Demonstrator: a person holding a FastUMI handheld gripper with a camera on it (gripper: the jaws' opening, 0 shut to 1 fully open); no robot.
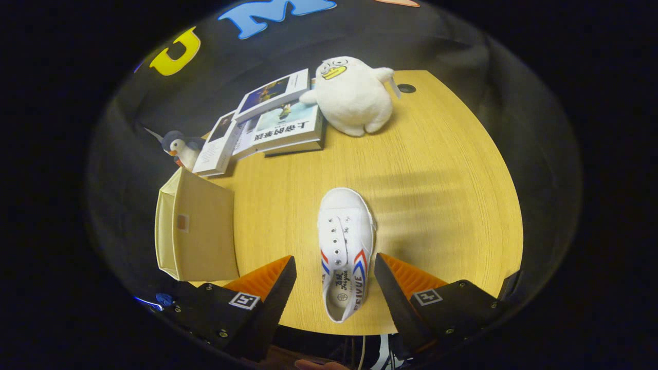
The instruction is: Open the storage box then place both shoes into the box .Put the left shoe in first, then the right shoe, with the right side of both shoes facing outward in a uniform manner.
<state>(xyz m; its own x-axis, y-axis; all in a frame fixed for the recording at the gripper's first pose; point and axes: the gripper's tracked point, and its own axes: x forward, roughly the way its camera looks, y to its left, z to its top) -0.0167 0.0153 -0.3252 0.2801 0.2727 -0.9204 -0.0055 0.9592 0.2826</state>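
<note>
Between the fingers, just ahead of and partly below the tips, sits one white shoe (pixel 345 246) with red and blue stripes on its side, toe pointing away from us and heel toward us. Our gripper (pixel 335 270) is spread wide, a finger on either side of the shoe, and neither one looks like it's touching, so we've got hold of nothing as far as we can see

Off past the left finger is the box (pixel 198 231), a cream fabric thing sitting on the table (pixel 437 205). From this angle we mostly get its side and one flat face with a little tag, so we honestly can't tell if it's open or what's inside. That matters, because we only see one shoe out on the table. Our guess is the other one may already be in the box, which would make this the right shoe and put us about halfway through, but we can't confirm it or tell left from right with any confidence

What's left either way, we reckon: close on this shoe, carry it over past the left finger, and drop it in with its right side facing outward

Far beyond the tips there's a stack of books (pixel 267 118), a white plush duck (pixel 352 95) leaning by them, and a small penguin toy (pixel 180 148) behind the box
</note>
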